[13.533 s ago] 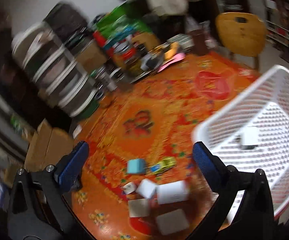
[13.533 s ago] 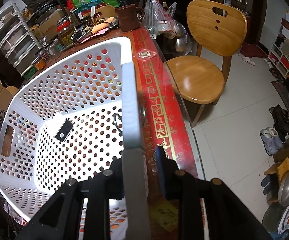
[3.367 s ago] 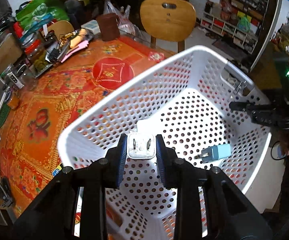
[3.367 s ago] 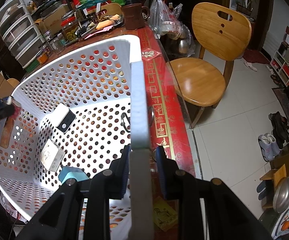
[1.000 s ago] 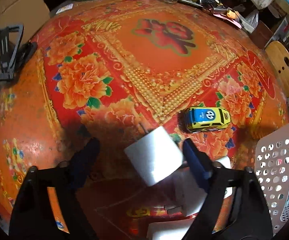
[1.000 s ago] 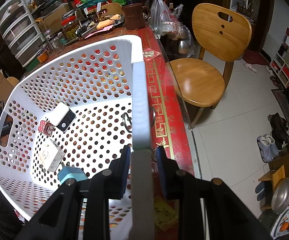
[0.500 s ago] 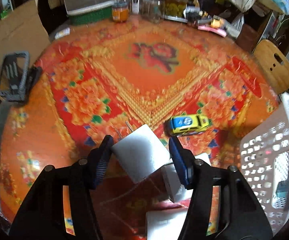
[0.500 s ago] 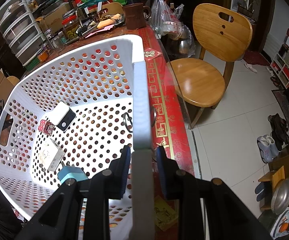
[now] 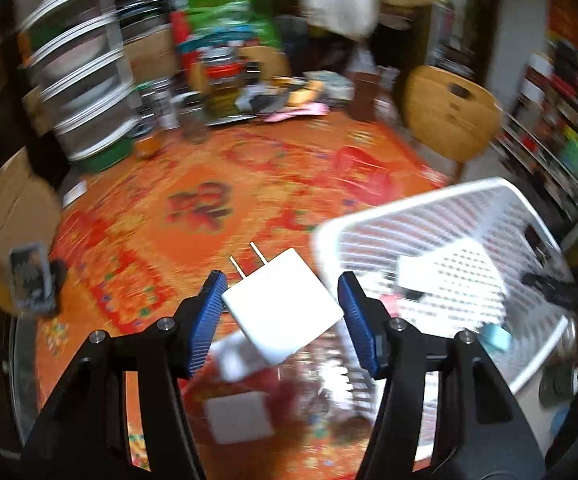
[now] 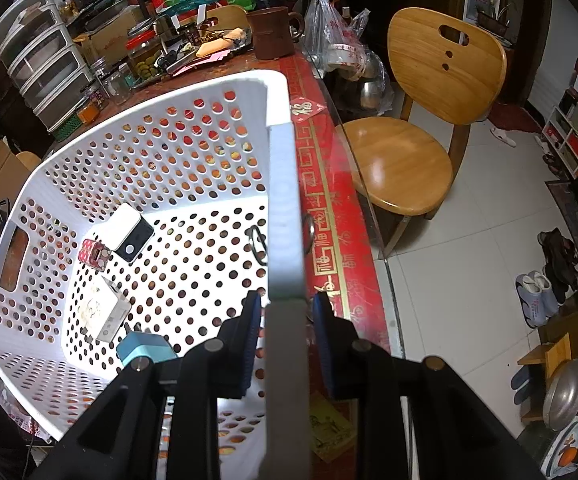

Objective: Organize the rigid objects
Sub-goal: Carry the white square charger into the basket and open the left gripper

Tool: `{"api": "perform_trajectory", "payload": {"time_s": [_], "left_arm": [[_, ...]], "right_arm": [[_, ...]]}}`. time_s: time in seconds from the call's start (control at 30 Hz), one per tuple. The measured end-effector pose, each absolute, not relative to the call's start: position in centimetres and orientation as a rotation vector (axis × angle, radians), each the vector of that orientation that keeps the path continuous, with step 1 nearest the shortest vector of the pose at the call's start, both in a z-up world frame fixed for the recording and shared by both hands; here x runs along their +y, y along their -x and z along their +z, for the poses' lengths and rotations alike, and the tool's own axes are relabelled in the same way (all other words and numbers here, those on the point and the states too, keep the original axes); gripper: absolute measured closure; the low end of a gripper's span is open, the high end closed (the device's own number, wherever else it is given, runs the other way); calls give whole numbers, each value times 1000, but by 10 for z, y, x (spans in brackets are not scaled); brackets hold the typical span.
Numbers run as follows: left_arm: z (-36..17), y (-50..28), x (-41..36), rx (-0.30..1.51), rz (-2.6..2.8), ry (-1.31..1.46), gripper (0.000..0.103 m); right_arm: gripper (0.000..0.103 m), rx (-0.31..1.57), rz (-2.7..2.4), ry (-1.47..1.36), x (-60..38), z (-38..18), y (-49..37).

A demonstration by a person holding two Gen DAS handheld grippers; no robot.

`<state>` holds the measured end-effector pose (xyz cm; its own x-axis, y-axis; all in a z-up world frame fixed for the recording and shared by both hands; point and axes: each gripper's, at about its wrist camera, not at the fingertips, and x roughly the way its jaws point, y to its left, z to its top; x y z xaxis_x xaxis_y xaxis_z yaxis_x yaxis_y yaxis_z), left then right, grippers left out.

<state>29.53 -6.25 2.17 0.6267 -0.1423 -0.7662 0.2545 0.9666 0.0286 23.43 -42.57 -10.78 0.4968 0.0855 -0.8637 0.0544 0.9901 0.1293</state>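
My left gripper [image 9: 282, 304] is shut on a white wall charger [image 9: 283, 304], prongs pointing up and away, held above the orange flowered tablecloth [image 9: 193, 208]. The white perforated basket [image 9: 369, 216] lies to its right, blurred by motion. More white adapters [image 9: 239, 414] lie on the cloth below. My right gripper [image 10: 285, 320] is shut on the basket's rim [image 10: 283, 200]. Inside the basket lie a white-and-black box [image 10: 129, 232], a small pink patterned block [image 10: 95, 254], a white charger [image 10: 105, 312] and a teal plug [image 10: 145, 350].
A wooden chair [image 10: 417, 120] stands past the table's far edge. Stacked plastic drawers [image 9: 77, 80], jars and clutter crowd the table's back. A dark phone stand [image 9: 31, 276] sits at the left edge. A cardboard box [image 9: 5, 200] is at the far left.
The left gripper closed on the white charger, lifted it off the cloth and swung up and toward the basket. The right gripper and basket have stayed put.
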Motion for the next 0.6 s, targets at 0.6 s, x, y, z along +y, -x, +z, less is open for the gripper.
{"api": "perform_trajectory", "payload": {"time_s": [0.6], "left_arm": [[-69, -317, -199, 1132, -407, -427, 47]], "right_arm": [[78, 1047, 28, -156, -428, -107, -235]]}}
